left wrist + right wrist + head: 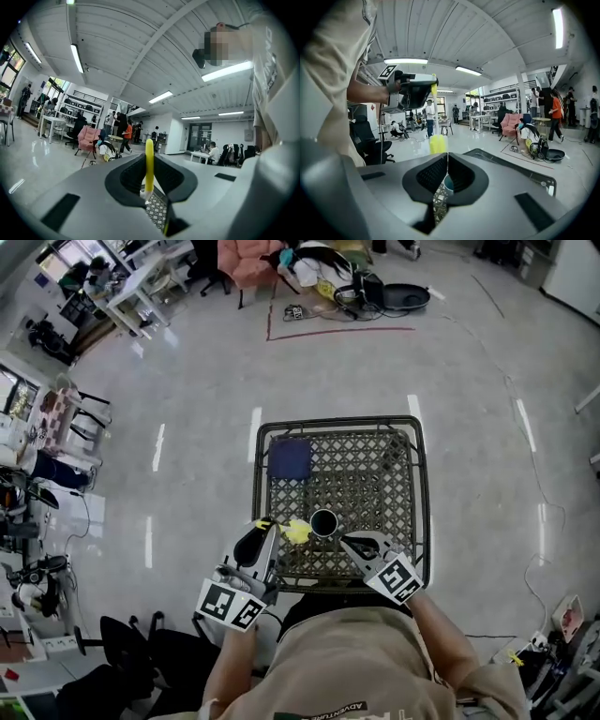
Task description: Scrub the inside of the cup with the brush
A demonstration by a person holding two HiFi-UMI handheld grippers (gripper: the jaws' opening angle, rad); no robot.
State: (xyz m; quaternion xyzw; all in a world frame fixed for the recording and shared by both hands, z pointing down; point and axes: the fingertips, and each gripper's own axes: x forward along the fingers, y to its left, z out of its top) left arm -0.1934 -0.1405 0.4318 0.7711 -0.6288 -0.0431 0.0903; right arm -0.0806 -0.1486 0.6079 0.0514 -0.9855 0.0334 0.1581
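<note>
Beige shirt (366,662) of the person fills the bottom of the head view, with both grippers just ahead over a black wire-mesh table (370,474).

Left gripper (266,529): fingers pinching the yellow brush (296,532) by its thin flat handle, which stands edge-on between the ribbed pads. The brush head sits just beside the left rim of the cup (323,522), outside it and not yet in.

Right gripper (345,540): fingers pressed together, only a hairline seam between them. The cup lies just past its tips. No cup wall is seen between the pads.

Cup: upright near the front edge of the mesh, round, dark outside, bluish within. Likely rigid and light, so it may skate on the open lattice.

Step in hand (judged): getting the brush into the cup.
- Steady the cup first. The right gripper would need to part its fingers and take the rim or wall.
- Bring the brush head over the mouth, tip it downward, then sweep around the wall and base.
- Keep the pressure light, since the slim handle may twist in the pads.

A blue square pad (289,459) lies at the far left corner, well apart.
</note>
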